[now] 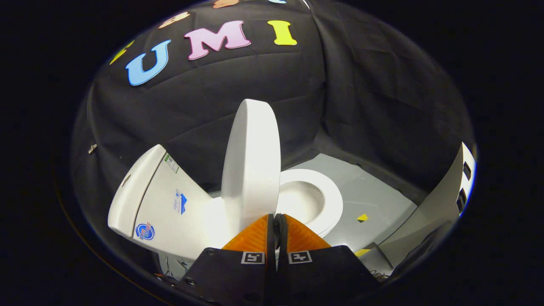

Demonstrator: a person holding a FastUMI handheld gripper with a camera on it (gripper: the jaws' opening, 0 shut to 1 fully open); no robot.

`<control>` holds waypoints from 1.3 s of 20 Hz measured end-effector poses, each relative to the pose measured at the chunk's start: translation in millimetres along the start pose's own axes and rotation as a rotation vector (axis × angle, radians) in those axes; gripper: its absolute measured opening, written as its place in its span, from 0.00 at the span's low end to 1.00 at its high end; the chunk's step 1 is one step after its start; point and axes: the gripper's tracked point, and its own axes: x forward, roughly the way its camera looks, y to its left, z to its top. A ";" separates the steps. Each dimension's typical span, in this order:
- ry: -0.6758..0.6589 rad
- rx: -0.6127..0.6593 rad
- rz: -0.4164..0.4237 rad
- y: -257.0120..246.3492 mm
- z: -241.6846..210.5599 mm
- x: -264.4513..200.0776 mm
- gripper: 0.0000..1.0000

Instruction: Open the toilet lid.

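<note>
Claw (275, 221) pinched together on the lid's (250, 165) near edge. Lid raised close to upright, at 12 o'clock from the fingertips, tank (157, 199) at 9, seat and bowl (310, 199) exposed at 2. Mostly done, I judge; remaining: tip lid back against tank, release.

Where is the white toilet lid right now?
In the gripper view, the white toilet lid stands raised just ahead of the closed gripper, between the white tank and the round white seat.
</note>
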 end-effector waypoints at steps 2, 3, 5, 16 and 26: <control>-0.026 -0.038 -0.005 15.8 2.4 -8.1 0.06; -0.037 -0.050 -0.004 23.6 3.7 -12.6 0.06; -0.058 -0.073 0.002 40.6 6.0 -21.8 0.05; -0.195 -0.289 -0.002 130.2 -5.7 -47.7 0.06; -0.239 -0.435 0.070 198.9 -39.9 -59.5 0.08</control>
